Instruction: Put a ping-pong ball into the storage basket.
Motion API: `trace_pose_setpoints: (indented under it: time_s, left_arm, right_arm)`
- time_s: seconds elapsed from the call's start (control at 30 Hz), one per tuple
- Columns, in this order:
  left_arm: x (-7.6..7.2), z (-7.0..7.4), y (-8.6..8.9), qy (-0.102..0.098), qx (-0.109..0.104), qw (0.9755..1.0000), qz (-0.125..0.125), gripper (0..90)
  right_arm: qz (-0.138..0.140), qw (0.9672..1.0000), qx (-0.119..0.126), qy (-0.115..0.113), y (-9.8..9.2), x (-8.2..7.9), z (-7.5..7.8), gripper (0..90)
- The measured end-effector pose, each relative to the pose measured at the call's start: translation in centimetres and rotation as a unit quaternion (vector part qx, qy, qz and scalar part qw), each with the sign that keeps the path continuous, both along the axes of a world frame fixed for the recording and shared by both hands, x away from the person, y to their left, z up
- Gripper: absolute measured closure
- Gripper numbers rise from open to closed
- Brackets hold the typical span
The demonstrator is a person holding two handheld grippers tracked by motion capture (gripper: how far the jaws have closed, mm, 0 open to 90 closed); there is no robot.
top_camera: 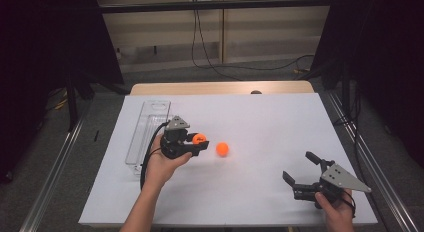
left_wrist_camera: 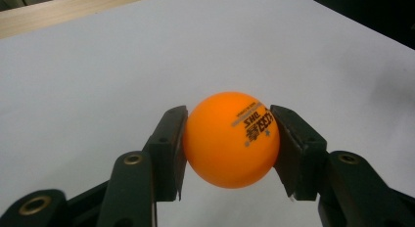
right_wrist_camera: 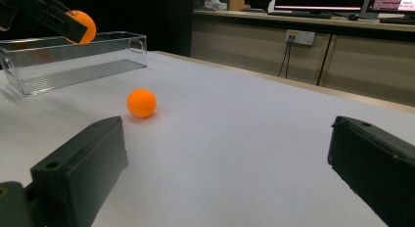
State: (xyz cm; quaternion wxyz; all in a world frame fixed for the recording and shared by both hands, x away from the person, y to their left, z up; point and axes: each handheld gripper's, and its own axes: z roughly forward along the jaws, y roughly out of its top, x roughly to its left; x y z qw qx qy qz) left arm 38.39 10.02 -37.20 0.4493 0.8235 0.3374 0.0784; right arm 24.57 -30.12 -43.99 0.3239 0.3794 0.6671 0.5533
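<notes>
My left gripper (top_camera: 199, 142) is shut on an orange ping-pong ball (left_wrist_camera: 230, 139) with black print, held above the white table surface; in the high view this ball (top_camera: 199, 138) sits just right of a clear plastic tray (top_camera: 145, 127). A second orange ball (top_camera: 222, 149) rests on the table a little to the right of the held one, and it lies ahead of my right jaws at the left (right_wrist_camera: 141, 102). My right gripper (top_camera: 302, 167) stands open near the front right corner, nothing between its jaws. The left gripper with its ball (right_wrist_camera: 80, 25) hangs over the tray (right_wrist_camera: 73, 60).
The long clear tray lies lengthwise at the left of the white table (top_camera: 260, 122). Metal rails (top_camera: 380, 177) run along both sides of the table. Cables (top_camera: 210, 52) hang by the wall beyond the far edge.
</notes>
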Motion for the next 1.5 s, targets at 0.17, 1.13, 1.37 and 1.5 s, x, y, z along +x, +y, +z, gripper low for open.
trace_pose_setpoints:
  time_s: [0.17, 1.13, 1.37, 1.5]
  left_arm:
    - [0.1, 0.0, 0.2, -0.002, 0.0, 1.0, 0.001, 50.6]
    - [0.5, 0.3, 1.6, -0.008, 0.006, 0.9997, 0.022, 50.7]
    - [0.7, 0.5, 2.1, -0.011, 0.007, 0.9995, 0.029, 50.7]
    - [0.7, 0.6, 2.4, -0.011, 0.006, 0.9994, 0.033, 50.7]
  right_arm:
    - [0.0, 1.0, 0.001, 0.0, 0.0, 0.0, 0.0, 0.5]
    - [0.0, 1.0, 0.0, 0.0, 0.0, 0.0, 0.0, 0.6]
    - [0.0, 1.0, 0.0, 0.0, 0.0, 0.0, 0.0, 0.6]
    - [-0.001, 1.0, 0.0, 0.001, 0.0, 0.0, 0.0, 0.5]
